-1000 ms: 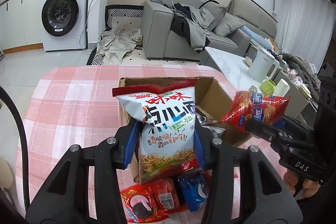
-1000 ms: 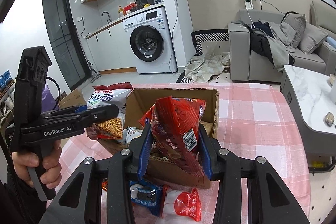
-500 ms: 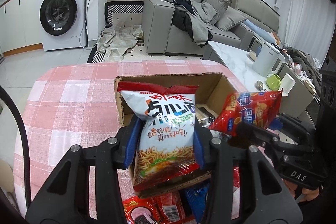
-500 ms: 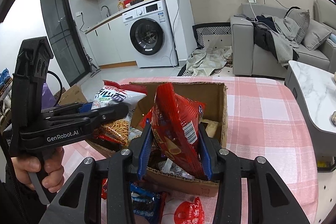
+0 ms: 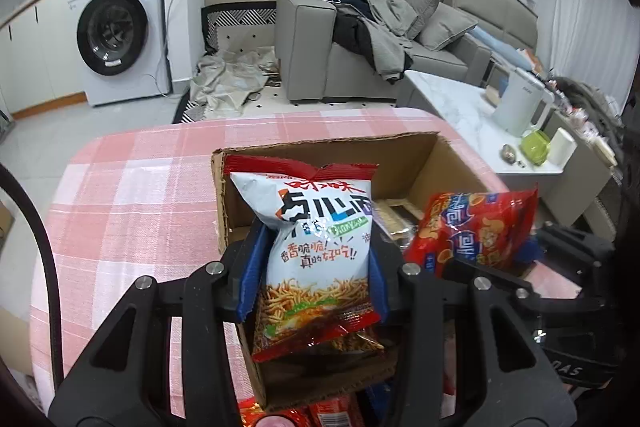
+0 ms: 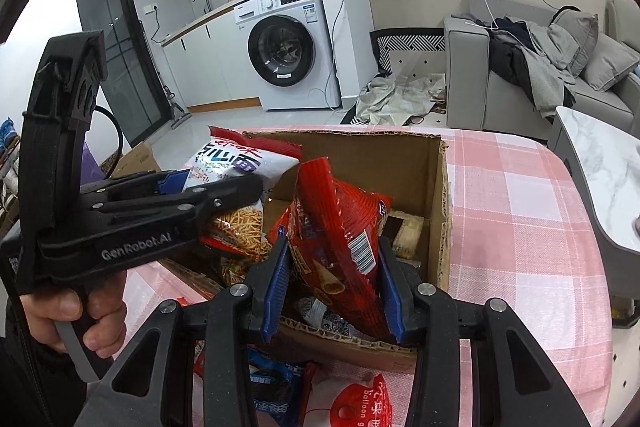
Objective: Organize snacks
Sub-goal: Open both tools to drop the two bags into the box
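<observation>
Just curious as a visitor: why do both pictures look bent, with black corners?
Left wrist view: fisheye lens curves the table, corners go black. Right wrist view: same bending; glare on the red snack bag, held over the cardboard box.

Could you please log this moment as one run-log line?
left gripper: shut on noodle bag over box | right gripper: shut on red bag over box | loose snacks on table

Noodle bag (image 5: 320,243): glossy plastic film, crinkled, white and red. Red bag (image 6: 340,243): shiny ribbed foil-like film. Box (image 6: 436,211): matt brown corrugated cardboard, rough torn edges. Tablecloth (image 5: 132,211): matt pink checked cloth. Left gripper (image 5: 314,275): matt black plastic, blue ridged pads, metal screws. Right gripper (image 6: 334,285): same finish.
</observation>
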Demonstrator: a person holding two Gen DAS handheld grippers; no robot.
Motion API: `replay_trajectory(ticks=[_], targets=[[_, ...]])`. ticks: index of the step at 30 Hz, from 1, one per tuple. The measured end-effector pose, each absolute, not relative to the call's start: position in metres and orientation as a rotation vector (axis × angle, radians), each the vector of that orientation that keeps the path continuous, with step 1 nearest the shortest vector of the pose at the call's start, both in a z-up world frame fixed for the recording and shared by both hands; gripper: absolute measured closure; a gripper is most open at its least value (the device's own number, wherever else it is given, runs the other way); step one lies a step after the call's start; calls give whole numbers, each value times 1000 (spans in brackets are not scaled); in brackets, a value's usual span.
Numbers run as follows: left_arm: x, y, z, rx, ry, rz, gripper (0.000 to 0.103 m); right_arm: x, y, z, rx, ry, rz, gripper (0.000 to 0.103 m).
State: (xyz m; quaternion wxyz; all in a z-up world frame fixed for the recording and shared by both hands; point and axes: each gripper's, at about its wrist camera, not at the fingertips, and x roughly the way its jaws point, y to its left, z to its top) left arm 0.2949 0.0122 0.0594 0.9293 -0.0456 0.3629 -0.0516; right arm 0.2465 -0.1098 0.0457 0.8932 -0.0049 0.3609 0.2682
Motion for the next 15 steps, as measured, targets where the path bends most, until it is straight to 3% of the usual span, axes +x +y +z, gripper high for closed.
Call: replay_trajectory(ticks=[9,13,15], targets=[[299,12,54,-81,752,-108,61,250,-112,43,-7,755,567,61],[292,13,56,-85,757,-131,60,244,-121,49,8,719,562,51],[287,12,58,-75,761,-124,52,241,-126,52,-1,706,551,49]])
